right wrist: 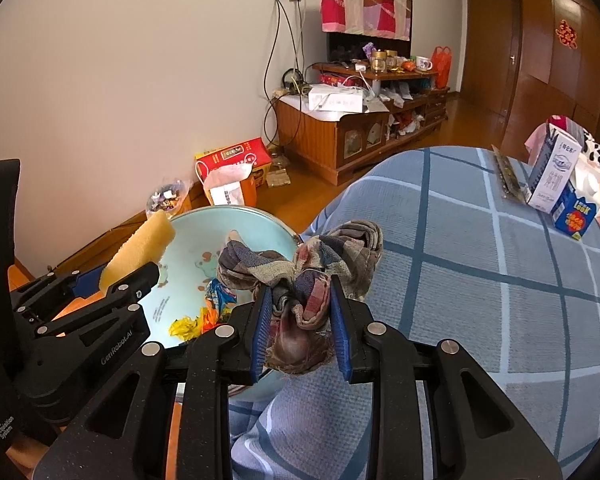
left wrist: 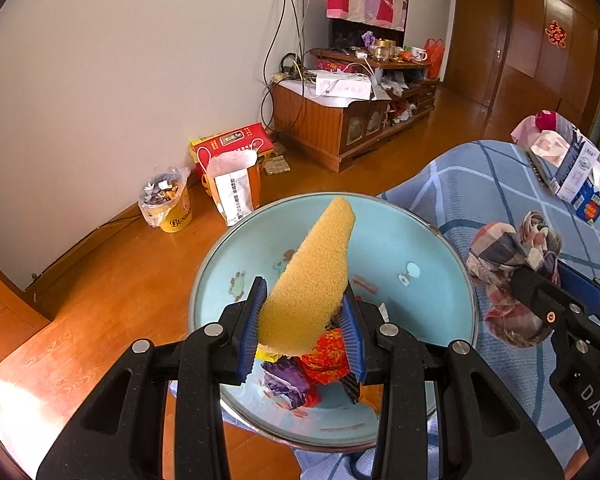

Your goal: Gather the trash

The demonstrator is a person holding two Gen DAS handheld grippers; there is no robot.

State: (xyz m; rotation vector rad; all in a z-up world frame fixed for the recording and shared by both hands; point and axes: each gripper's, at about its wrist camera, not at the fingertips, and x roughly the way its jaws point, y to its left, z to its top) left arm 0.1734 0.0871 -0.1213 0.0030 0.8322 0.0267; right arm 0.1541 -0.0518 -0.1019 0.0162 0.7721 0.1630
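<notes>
1. Left gripper (left wrist: 304, 322) clamps a light, compressible yellow sponge (left wrist: 314, 276) above the blue basin (left wrist: 440, 248).
2. Right gripper (right wrist: 300, 328) pinches a limp plaid rag (right wrist: 300, 268) at its bunched middle, beside the basin's rim over the bed (right wrist: 480, 280).

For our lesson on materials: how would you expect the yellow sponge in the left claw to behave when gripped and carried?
The yellow sponge probably squashes easily: it narrows where the left claw pinches it. It seems light and fairly springy, since its free end stands up unsupported. Its rough, porous surface should resist slipping.
</notes>
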